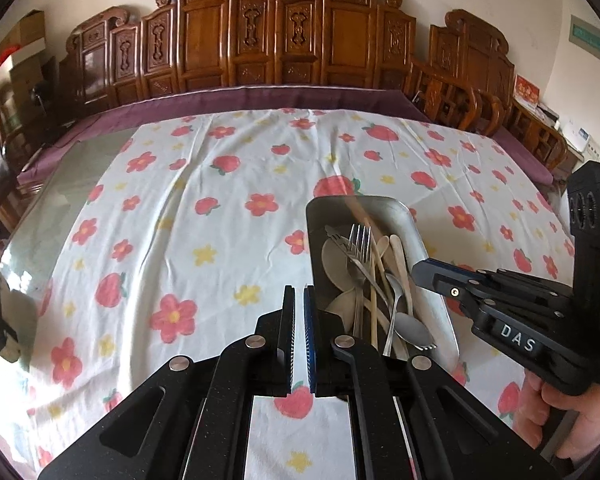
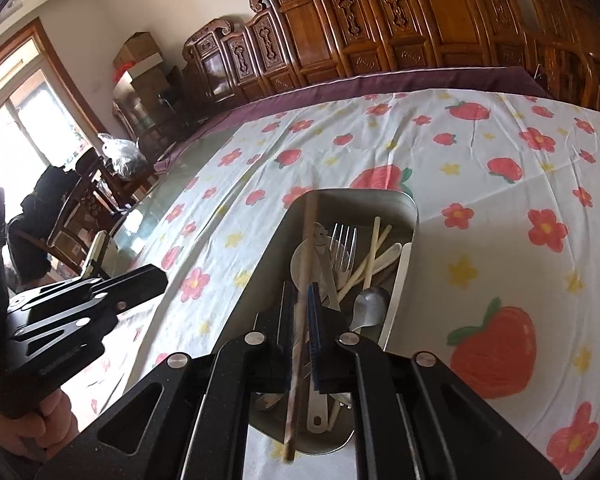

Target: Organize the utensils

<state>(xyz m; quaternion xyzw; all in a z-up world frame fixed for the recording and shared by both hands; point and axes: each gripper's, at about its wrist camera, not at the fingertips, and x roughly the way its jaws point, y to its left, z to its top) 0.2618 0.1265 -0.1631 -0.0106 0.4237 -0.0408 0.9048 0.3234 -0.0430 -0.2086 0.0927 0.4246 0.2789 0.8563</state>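
Observation:
A metal tray (image 1: 414, 222) on the flowered tablecloth holds a fork (image 1: 360, 240), a metal spoon (image 1: 414, 330), pale spoons and chopsticks. In the right wrist view the same tray (image 2: 404, 202) shows the fork (image 2: 342, 240) and a spoon (image 2: 370, 304). My right gripper (image 2: 300, 312) is shut on a wooden chopstick (image 2: 310, 224) and holds it over the tray, running lengthwise. It shows from the side in the left wrist view (image 1: 420, 270), above the tray's right rim. My left gripper (image 1: 299, 296) is shut and empty, just left of the tray.
The flowered cloth (image 1: 180, 220) covers a glass-topped table with a purple underlay (image 1: 260, 96). Carved wooden chairs (image 1: 284, 32) line the far edge. A window and cluttered chairs (image 2: 60, 200) stand to the left.

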